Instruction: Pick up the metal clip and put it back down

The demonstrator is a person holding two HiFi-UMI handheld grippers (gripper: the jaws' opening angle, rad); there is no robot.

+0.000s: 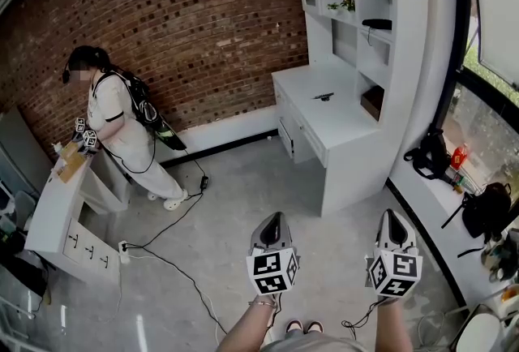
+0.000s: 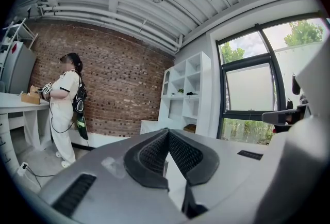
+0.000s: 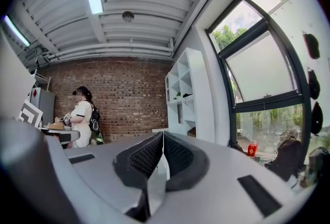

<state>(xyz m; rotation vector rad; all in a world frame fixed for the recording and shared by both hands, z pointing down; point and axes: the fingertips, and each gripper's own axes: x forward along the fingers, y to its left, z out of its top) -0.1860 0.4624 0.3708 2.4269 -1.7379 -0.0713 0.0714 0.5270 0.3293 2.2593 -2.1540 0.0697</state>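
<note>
Am holding left tool (image 1: 273,218) and right tool (image 1: 392,216) above floor (image 1: 227,221), well short of white worktop (image 1: 345,131). Both tools' jaws pressing together, gripping nothing. Small dark metal clip (image 1: 323,96) lying on worktop, toward its back. Other person (image 1: 122,127) standing far left of worktop.

I can read no word, number or brand anywhere in my views; the cubes on my left gripper (image 1: 274,217) and right gripper (image 1: 392,214) carry only black-and-white square patterns, no letters; small dark marks on the drawer fronts (image 1: 87,248) of the far desk are too tiny to read.
</note>
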